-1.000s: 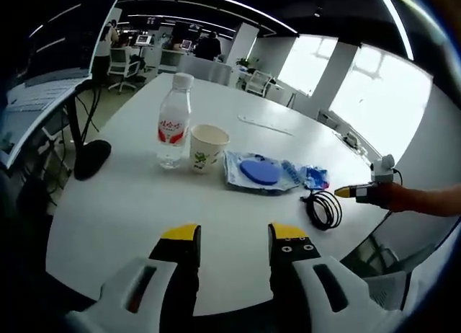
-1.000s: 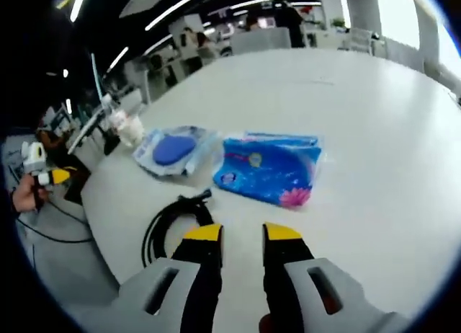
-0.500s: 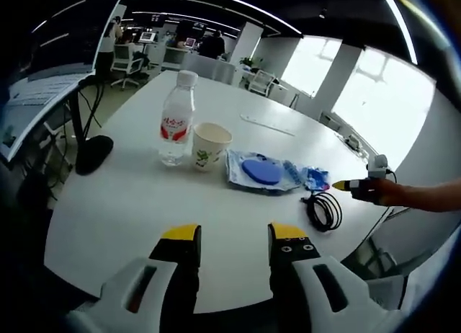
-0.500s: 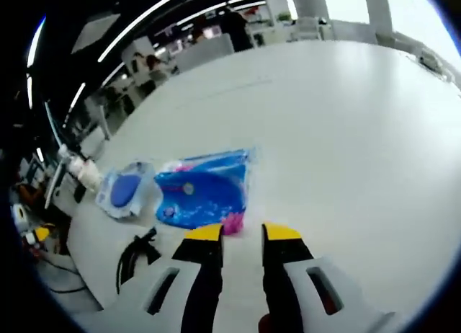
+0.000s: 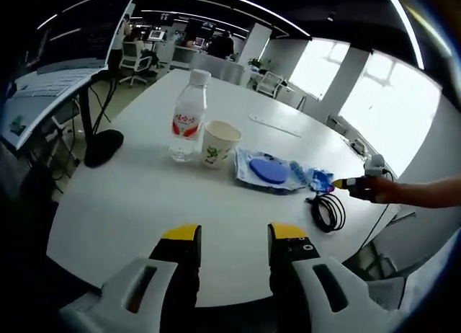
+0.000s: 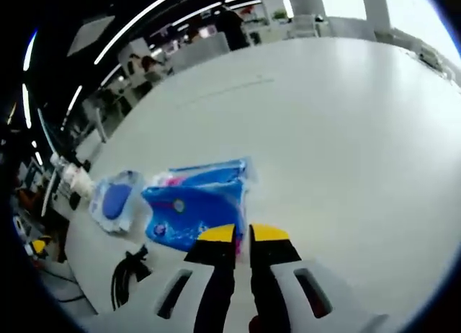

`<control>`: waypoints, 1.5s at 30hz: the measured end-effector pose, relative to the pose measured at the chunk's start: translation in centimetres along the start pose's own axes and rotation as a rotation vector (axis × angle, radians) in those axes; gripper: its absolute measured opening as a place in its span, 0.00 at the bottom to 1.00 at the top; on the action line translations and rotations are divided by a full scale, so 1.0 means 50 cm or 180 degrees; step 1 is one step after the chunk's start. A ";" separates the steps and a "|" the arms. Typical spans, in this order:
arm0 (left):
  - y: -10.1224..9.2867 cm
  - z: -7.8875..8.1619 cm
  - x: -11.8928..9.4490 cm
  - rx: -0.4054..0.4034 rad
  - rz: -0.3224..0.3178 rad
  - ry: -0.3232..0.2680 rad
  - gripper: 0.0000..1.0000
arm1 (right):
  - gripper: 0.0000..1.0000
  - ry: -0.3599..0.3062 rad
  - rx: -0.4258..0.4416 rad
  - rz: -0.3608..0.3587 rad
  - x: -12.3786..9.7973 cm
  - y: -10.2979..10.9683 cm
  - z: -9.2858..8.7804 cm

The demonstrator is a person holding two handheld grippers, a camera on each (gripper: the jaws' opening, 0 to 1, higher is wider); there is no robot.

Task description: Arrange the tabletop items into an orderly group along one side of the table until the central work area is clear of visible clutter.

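1. In the left gripper view, a dark rounded object (image 5: 103,146) sits at the far left, off the edge of the white table (image 5: 130,196); a desk with papers stands beside it.
2. Next along the table stands a clear water bottle (image 5: 188,117), upright, with a white cap and a red label; just to its right is a paper cup (image 5: 220,143), upright, very close to the bottle, though whether they touch cannot be told.
3. Right of the cup lies a clear bag holding a round blue pad (image 5: 267,169); a blue printed packet (image 5: 315,178) lies against its right end; a coiled black cable (image 5: 328,210) rests near the table's right edge.
4. At the far right of that view a person's hand brings in the right gripper (image 5: 344,183), its yellow tip at the blue packet's end.
5. The left gripper (image 5: 233,234) hangs over the bare near part of the table, jaws parted with a clear gap and nothing between them.
6. In the right gripper view, from the left: the bottle and cup (image 6: 75,180) are small at the far edge; then the bagged blue pad (image 6: 113,200); the black cable (image 6: 122,274) lies below it; then the blue packet (image 6: 193,205), flat on the white table (image 6: 346,131).
7. The right gripper (image 6: 243,234) has its yellow tips drawn nearly together at the packet's near edge; whether they pinch the packet cannot be told.
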State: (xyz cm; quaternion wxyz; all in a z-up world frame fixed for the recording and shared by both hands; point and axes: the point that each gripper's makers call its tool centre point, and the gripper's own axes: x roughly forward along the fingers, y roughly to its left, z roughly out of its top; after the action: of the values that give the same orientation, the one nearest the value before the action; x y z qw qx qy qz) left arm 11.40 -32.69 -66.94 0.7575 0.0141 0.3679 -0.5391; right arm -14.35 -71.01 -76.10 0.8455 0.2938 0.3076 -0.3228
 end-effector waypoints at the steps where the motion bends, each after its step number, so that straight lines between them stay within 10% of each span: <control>1: 0.000 0.000 0.000 -0.0004 0.0000 -0.0003 0.35 | 0.01 -0.0001 -0.0007 0.0003 0.000 0.000 0.000; 45: 0.005 0.041 -0.003 0.0075 -0.0039 -0.0126 0.39 | 0.18 0.0206 -0.0591 0.0111 -0.030 0.019 -0.027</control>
State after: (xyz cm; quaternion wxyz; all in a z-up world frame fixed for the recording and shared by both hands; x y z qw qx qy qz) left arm 12.71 -33.33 -65.47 0.7611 0.0100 0.3466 -0.5482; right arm -15.02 -68.95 -75.63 0.8642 0.2297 0.3582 -0.2684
